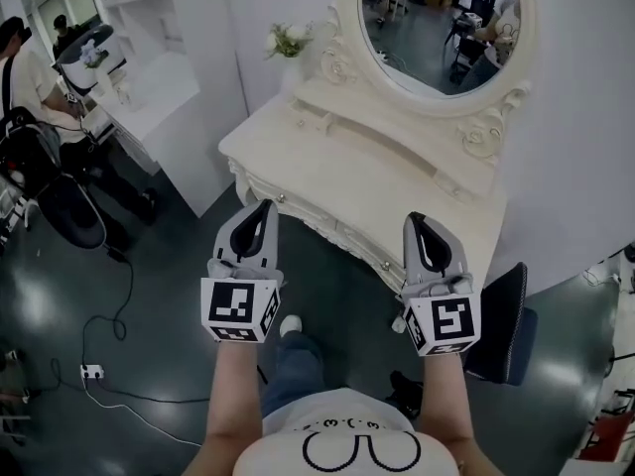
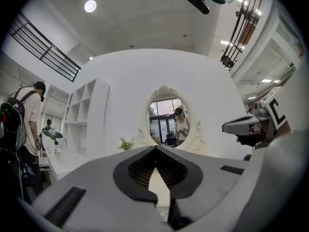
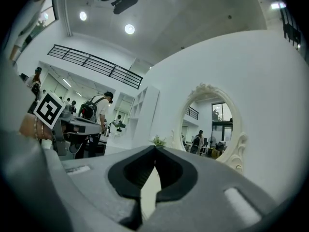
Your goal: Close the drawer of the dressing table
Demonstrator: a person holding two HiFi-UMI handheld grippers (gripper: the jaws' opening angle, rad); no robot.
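The cream dressing table (image 1: 298, 147) with its oval mirror (image 1: 437, 28) stands straight ahead of me. Its drawer front (image 1: 332, 228) runs along the carved apron, with a small knob (image 1: 281, 198) at the left end; I cannot tell whether it is pulled out. My left gripper (image 1: 266, 204) hangs just before the apron's left part, jaws shut and empty. My right gripper (image 1: 415, 218) is level with it at the apron's right part, also shut and empty. In the left gripper view my left gripper (image 2: 155, 147) points at the mirror (image 2: 167, 120). The right gripper (image 3: 155, 148) points left of the mirror (image 3: 212, 129).
A small flower vase (image 1: 286, 40) stands on the table's back left corner. A white desk and shelving (image 1: 149, 87) stand at the left with a person (image 1: 25, 87) beside them. Cables and a power strip (image 1: 91, 372) lie on the dark floor. A dark chair (image 1: 511, 325) stands at the right.
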